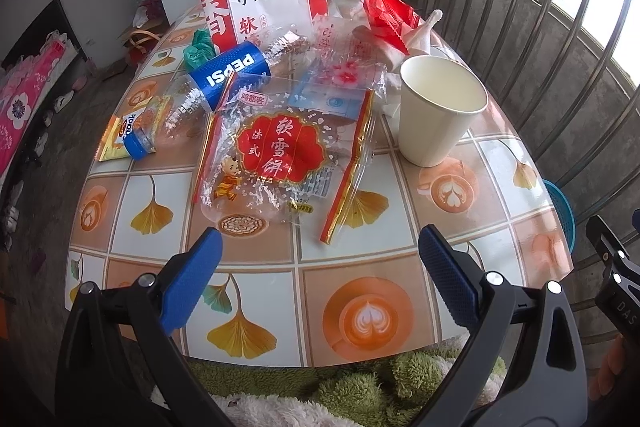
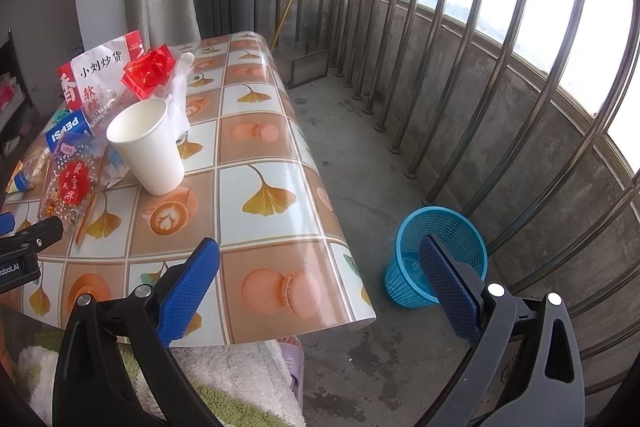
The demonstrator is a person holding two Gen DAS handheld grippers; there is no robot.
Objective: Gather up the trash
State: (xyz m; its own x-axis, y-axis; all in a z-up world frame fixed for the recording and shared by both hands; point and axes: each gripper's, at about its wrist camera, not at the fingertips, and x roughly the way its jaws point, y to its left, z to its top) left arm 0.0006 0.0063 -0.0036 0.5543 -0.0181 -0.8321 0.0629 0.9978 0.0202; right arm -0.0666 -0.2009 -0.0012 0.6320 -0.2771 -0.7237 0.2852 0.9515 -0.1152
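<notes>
In the left wrist view we hold the left tongs [image 1: 320, 267] spread wide and empty over the counter [image 1: 500, 227]. A wrapper [image 1: 276, 155] lies just left of the cup [image 1: 438, 109], a bottle [image 1: 216, 87] beyond it.

In the right wrist view our right tongs [image 2: 320, 279] gape empty; the basket [image 2: 436, 255] stands on the floor, right of the cup [image 2: 146, 145].

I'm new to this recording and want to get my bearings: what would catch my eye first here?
A heap of wrappers around a lying Pepsi bottle and an upright white paper cup crowds the far part of the patterned table. A blue basket stands on the concrete floor, right of the table by the railing. Both grippers hover open and empty at the near edge.
</notes>
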